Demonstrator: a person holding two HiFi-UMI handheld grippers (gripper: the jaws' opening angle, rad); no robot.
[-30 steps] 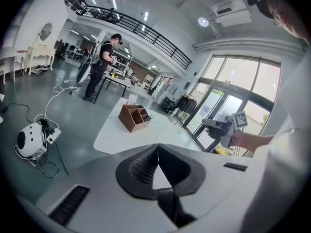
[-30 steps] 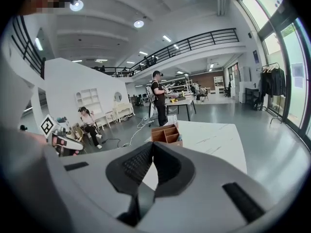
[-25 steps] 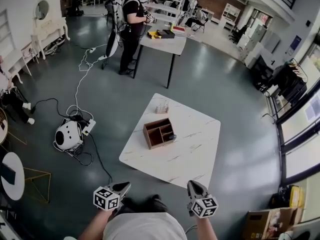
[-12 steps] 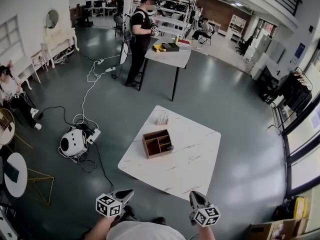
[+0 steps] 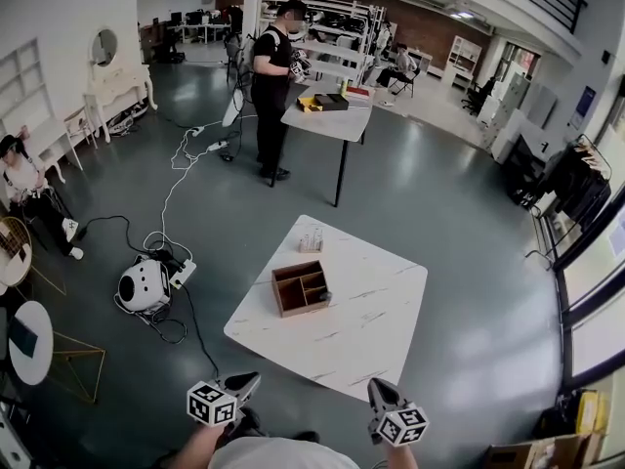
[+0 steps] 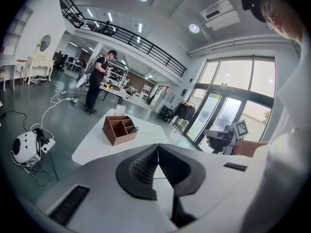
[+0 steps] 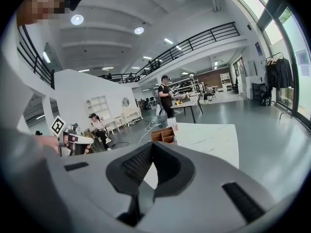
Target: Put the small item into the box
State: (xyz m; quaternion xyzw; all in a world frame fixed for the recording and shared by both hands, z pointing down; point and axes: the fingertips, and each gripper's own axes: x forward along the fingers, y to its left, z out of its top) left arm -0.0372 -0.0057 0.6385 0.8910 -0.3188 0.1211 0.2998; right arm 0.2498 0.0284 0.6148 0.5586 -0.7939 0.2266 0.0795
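While the left gripper (image 5: 244, 383) and right gripper (image 5: 376, 392) hang short of the desk (image 5: 376, 311), well apart from everything on it, each has its jaws pressed together on nothing. In the left gripper view, the ribbed black pads (image 6: 141, 164) meet at a point inside a smooth grey shell. The desk is a square white slab with faint marble veining. Near its middle sits a brown wooden box (image 5: 298, 289), open-topped and split by thin partitions into several compartments. A small dark item (image 5: 323, 298) shows at the box's right-hand corner; whether it lies in the end compartment or just beside the wall cannot be told. A small clear rack (image 5: 311, 241) stands beyond the box, near the desk's far edge.
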